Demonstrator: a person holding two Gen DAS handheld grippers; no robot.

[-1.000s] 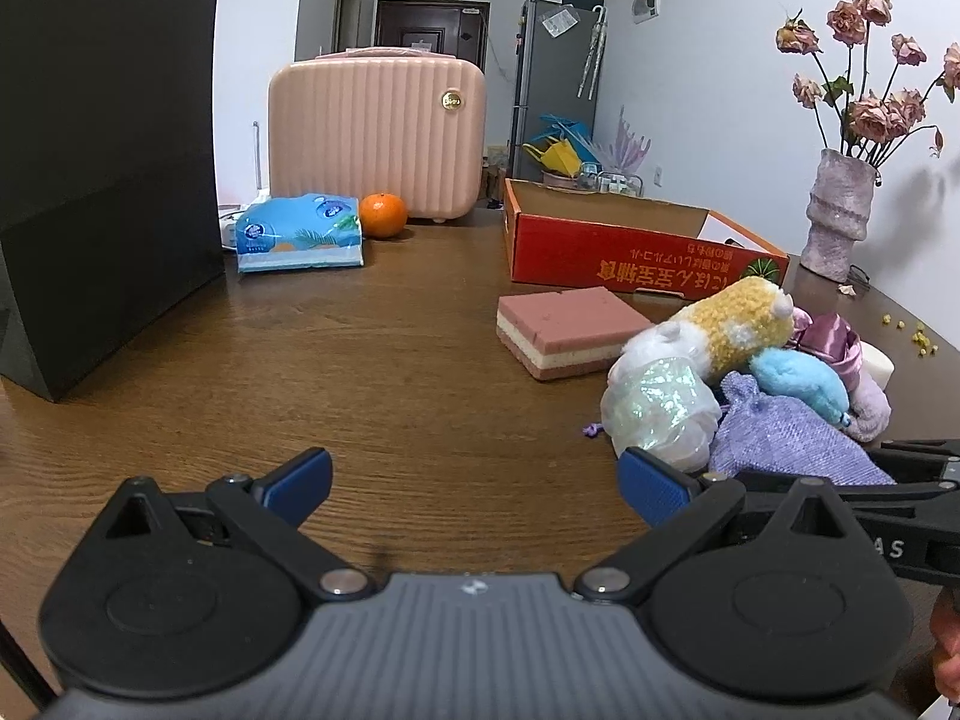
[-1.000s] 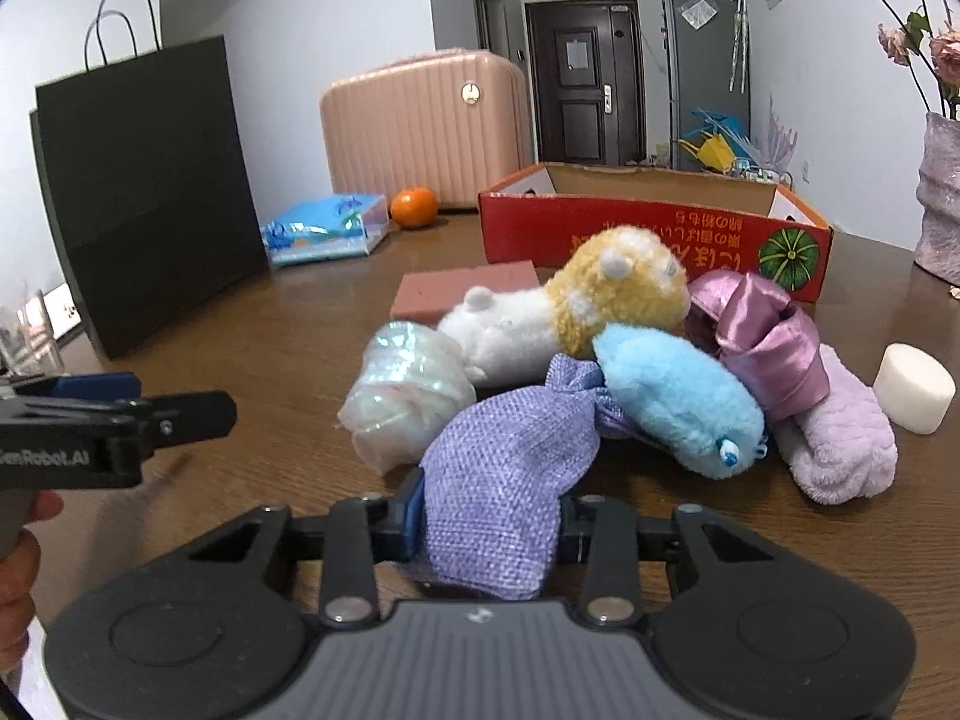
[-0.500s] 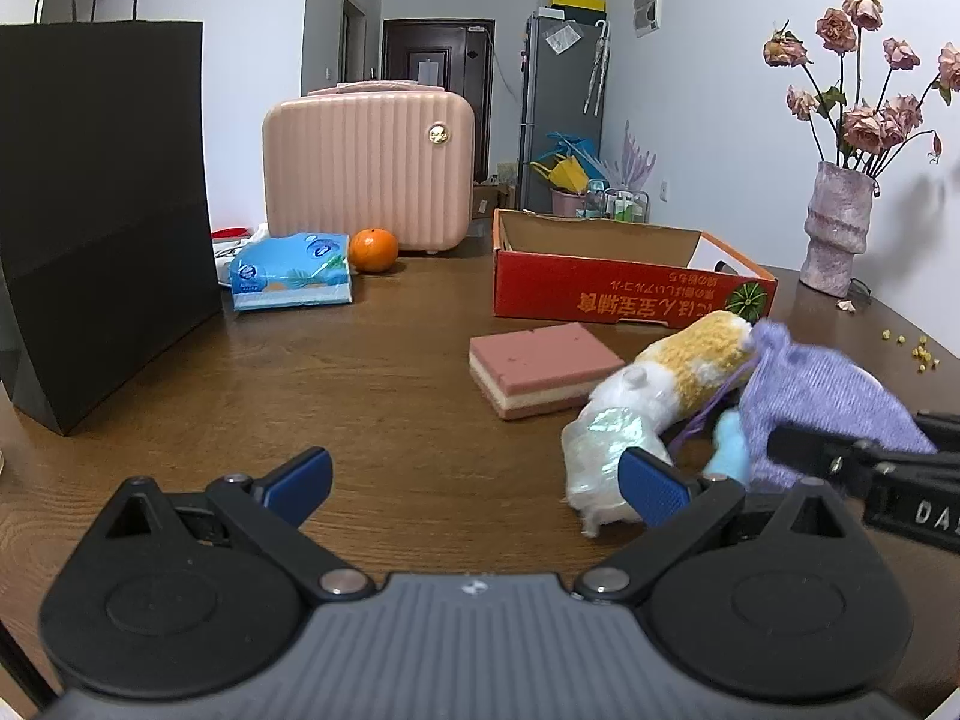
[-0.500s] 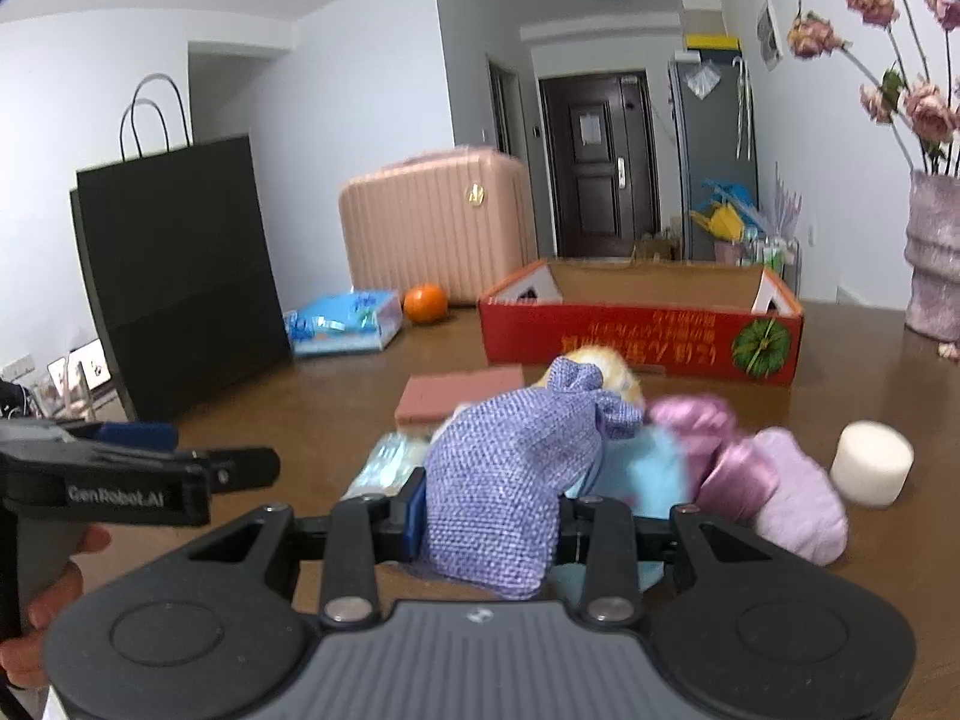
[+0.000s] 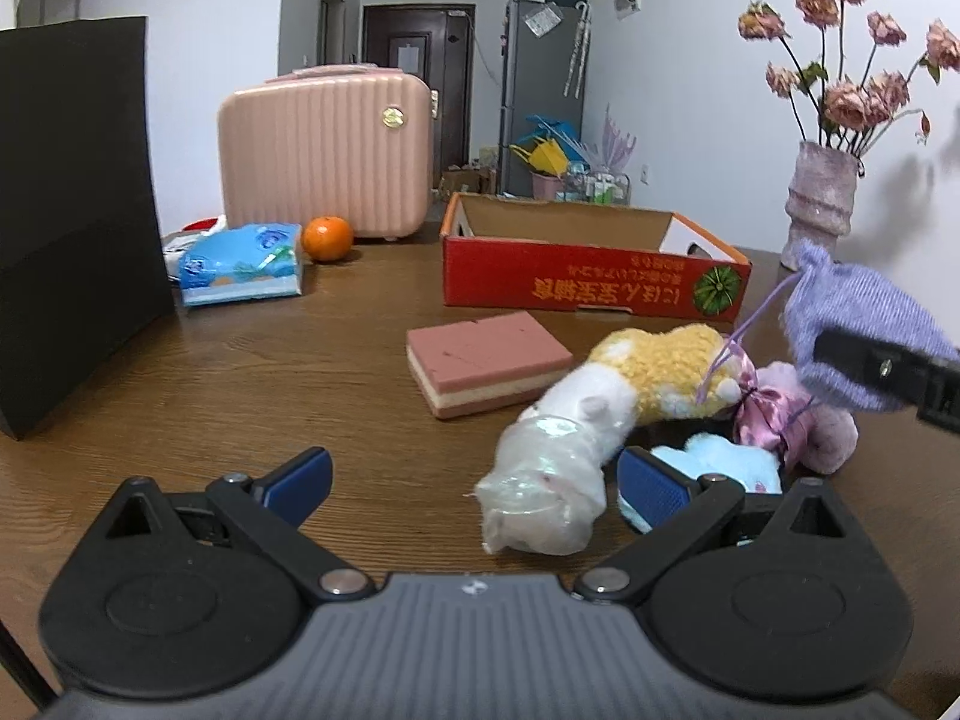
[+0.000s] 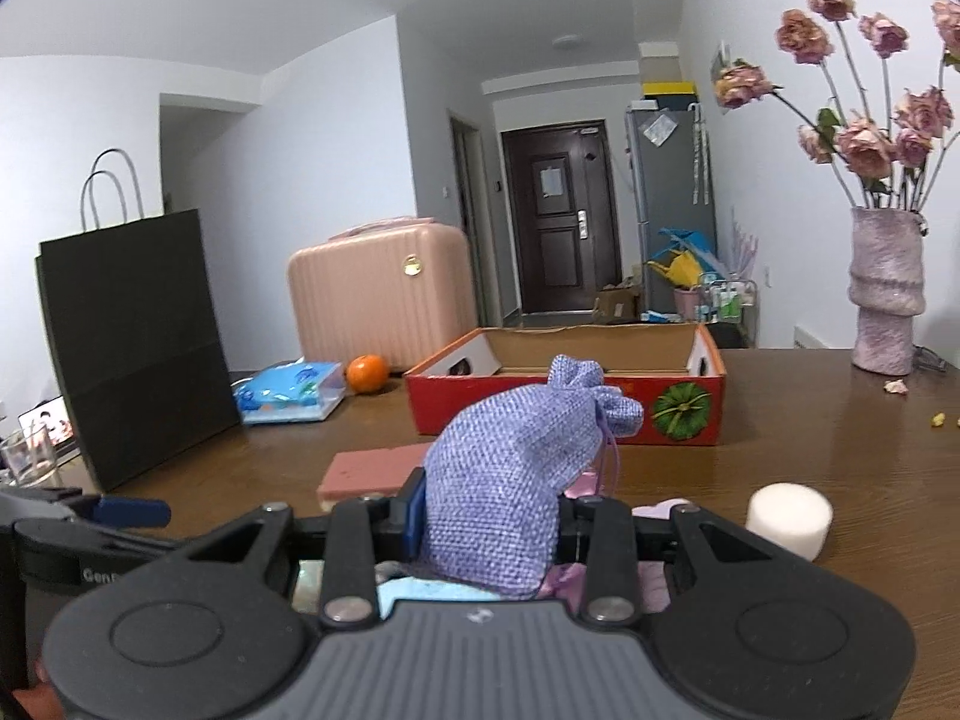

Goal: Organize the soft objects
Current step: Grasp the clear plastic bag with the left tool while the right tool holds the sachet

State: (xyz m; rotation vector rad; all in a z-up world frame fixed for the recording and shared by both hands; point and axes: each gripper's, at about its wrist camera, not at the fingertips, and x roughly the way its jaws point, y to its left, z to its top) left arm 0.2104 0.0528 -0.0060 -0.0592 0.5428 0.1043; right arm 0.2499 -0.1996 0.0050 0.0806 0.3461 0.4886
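Coarse-woven cloth pouch; glossy wood table; fluffy plush toy; matt cardboard box.

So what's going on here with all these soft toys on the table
A person is sorting soft things with a pair of handheld tongs. The right tongs are shut on a purple drawstring pouch, held up off the wooden table in front of the open red cardboard box. The left tongs are open and hold nothing, low over the table beside the pile: a yellow and white plush, a blue plush and a clear wrapped bundle. Nothing soft shows in the box.
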